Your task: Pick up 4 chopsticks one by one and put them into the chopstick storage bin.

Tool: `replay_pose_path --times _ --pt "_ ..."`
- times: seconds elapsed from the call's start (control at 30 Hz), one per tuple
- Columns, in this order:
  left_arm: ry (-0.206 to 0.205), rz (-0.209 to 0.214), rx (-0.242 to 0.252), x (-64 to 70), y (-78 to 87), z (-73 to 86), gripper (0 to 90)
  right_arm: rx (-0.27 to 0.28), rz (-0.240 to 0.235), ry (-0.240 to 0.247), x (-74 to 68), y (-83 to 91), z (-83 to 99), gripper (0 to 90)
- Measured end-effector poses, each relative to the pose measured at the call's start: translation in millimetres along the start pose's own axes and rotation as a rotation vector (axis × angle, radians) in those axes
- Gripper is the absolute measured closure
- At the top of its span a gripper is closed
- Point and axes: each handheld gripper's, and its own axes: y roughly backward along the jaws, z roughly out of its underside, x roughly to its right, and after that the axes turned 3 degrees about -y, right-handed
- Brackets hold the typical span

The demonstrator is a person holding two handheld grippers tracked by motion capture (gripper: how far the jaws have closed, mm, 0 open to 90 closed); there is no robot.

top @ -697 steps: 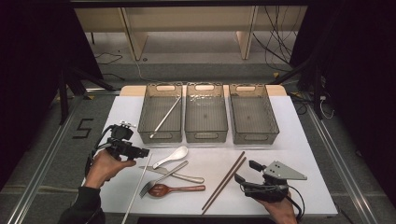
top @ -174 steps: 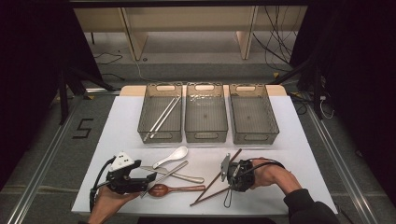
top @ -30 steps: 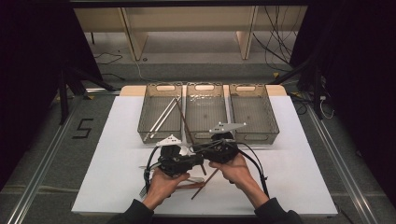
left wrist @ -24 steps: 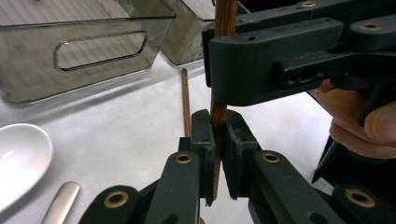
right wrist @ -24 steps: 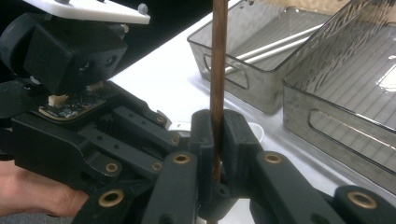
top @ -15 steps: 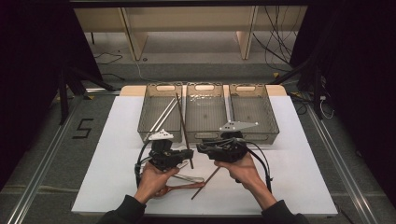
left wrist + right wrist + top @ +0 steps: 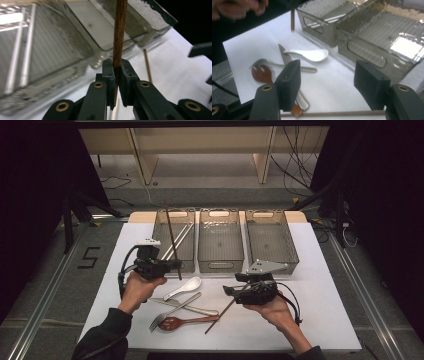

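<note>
White table (image 7: 320, 270) occupies the centre of the high view. Three smoked plastic bins stand in a row at its far edge: left bin (image 7: 187, 262), holding two metal chopsticks (image 7: 176, 240), middle bin (image 7: 220, 265) and right bin (image 7: 272, 215).

Left gripper (image 7: 172, 265), centre-left of the high view, has its jaws closed on a wooden chopstick (image 7: 172, 240), held near-upright in front of the left bin. In the left gripper view the stick (image 7: 119, 30) sits pinched between the pads, gripped low on its length.

Right gripper (image 7: 231, 290), lower centre, has its jaws standing wide apart with nothing between them. A second wooden chopstick (image 7: 222, 312) lies flat on the table just beneath it.

Lower centre-left: white soup spoon (image 7: 184, 288), knife (image 7: 192, 309), fork (image 7: 172, 312) and brown spoon (image 7: 182, 322), loosely overlapped.

Assessment: the held chopstick is light, rigid and smooth, liable to pivot in a low grip. A hold nearer mid-length would steady it.
</note>
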Motion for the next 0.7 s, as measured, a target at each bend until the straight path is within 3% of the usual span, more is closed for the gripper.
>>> replay_pose_path --times 0.47,0.7 --pt "-0.020 -0.102 -0.020 -33.2 20.1 -50.6 83.3 0.000 0.004 -0.035 4.8 5.2 19.5 36.2" --pt "-0.015 -0.165 -0.062 -54.1 11.1 -66.5 83.3 0.008 -0.002 -0.040 5.6 7.6 23.7 33.7"
